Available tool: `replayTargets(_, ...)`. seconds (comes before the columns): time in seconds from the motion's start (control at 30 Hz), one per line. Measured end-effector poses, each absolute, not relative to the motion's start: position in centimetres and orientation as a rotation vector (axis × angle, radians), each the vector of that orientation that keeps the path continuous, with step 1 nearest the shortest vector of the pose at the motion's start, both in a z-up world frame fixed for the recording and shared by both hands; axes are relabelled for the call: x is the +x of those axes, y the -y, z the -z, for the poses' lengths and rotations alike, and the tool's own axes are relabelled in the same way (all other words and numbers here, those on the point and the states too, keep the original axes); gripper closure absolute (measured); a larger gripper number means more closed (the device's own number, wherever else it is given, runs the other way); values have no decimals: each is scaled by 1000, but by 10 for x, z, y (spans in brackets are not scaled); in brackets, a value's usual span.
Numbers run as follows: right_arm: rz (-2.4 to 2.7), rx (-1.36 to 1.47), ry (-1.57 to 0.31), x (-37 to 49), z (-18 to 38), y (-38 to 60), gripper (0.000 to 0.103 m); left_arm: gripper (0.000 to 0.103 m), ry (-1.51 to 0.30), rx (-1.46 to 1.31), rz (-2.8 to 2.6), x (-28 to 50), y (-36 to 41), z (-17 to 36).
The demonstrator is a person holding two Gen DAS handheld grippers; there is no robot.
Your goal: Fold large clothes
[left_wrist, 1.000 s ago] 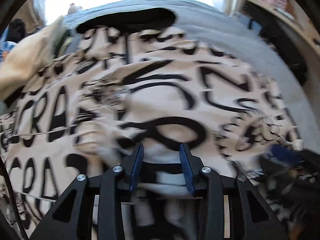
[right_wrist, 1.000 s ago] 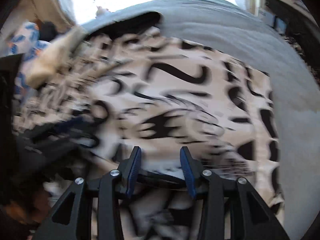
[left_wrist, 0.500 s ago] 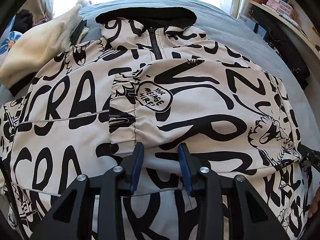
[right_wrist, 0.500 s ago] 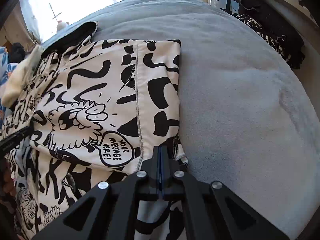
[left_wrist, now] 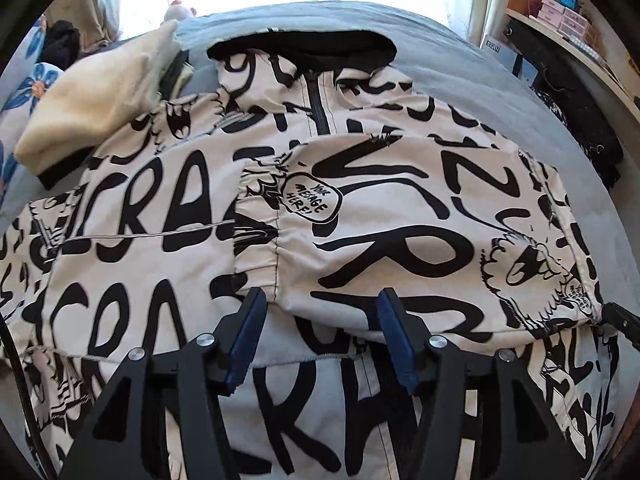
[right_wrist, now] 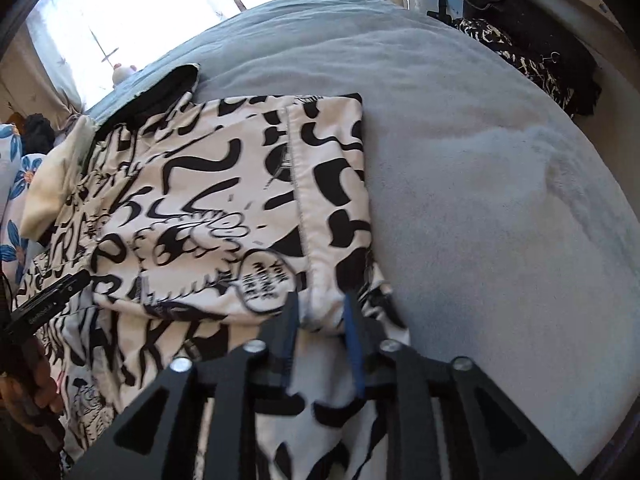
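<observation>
Lying flat on the grey bed cover [right_wrist: 500,184], the cream-and-black lettered jacket [left_wrist: 168,240] has one sleeve [left_wrist: 400,232] folded across its chest (cuff gathered); the left gripper [left_wrist: 322,334] and right gripper [right_wrist: 322,320] hover over the sleeve's near edge, jaws opening, gripping nothing

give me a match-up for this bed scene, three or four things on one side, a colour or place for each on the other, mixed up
Things:
1. jacket
2. blanket
3. cream garment
4. boxes

Matches:
A. grey, spread over the bed
B. on the shelf
C. black lettering on off-white
D. beside the jacket's collar, partly over its shoulder

Pairs: 1-C, 2-A, 3-D, 4-B
</observation>
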State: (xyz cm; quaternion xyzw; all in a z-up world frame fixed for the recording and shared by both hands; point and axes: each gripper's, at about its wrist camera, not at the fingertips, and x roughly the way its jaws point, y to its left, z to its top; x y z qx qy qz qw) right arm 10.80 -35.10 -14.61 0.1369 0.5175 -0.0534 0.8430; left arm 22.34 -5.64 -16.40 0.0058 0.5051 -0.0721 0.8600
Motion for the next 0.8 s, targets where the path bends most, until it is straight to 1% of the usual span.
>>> replayTargets(0.07, 100, 291, -1091, 103, 141, 344, 69, 46, -1057, 10, 151, 217, 54, 156)
replayTargets(0.53, 56, 256, -1027, 59, 101, 278, 69, 45, -1051, 42, 99, 138, 31, 108)
replayTargets(0.8, -36, 236, -1019, 41, 91, 221, 68, 44, -1032, 33, 48, 87, -14, 83)
